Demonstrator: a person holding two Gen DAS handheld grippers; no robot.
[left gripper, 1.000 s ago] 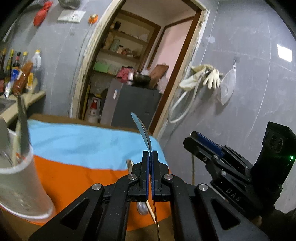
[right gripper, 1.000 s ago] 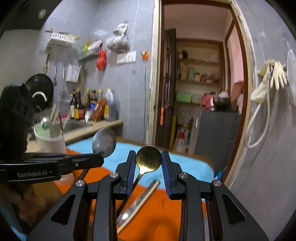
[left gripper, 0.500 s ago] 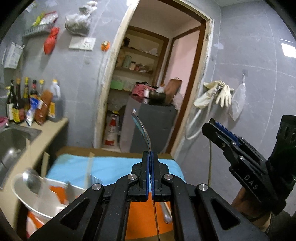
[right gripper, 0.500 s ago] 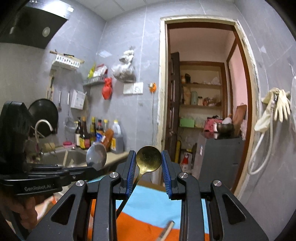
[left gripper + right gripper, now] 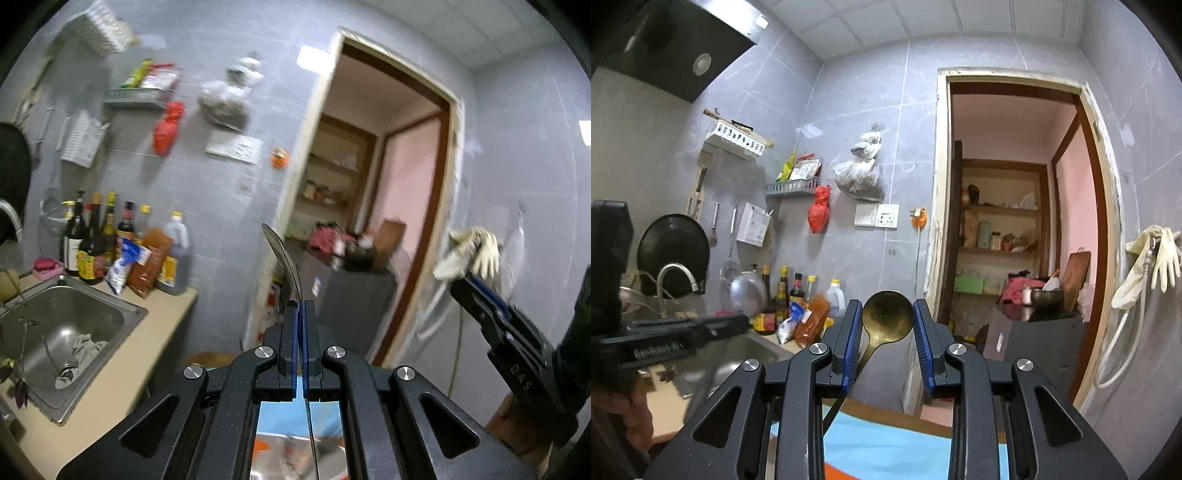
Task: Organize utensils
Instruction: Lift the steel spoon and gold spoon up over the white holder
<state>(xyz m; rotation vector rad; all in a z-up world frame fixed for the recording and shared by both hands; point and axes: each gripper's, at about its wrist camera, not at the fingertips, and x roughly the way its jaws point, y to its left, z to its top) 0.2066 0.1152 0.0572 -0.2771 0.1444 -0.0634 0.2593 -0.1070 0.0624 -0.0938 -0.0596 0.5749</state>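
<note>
Silver spoon [image 5: 283, 264] sits edge-on between the left gripper [image 5: 298, 314] fingers, pads pressed together on its neck, bowl sticking up past the tips, handle running down below them. Brass spoon [image 5: 886, 317] stands bowl-up between the right gripper [image 5: 886, 325] fingers; fingers narrow, bowl filling the gap, pad contact not resolvable; handle slants down-left behind the left finger. Beyond the left fingertips: doorway [image 5: 373, 221]; sink [image 5: 62, 332] and sauce bottles [image 5: 107, 243] off to the left. Blue cloth [image 5: 886, 446] lies beneath the right fingers. Left view motion-blurred.
</note>
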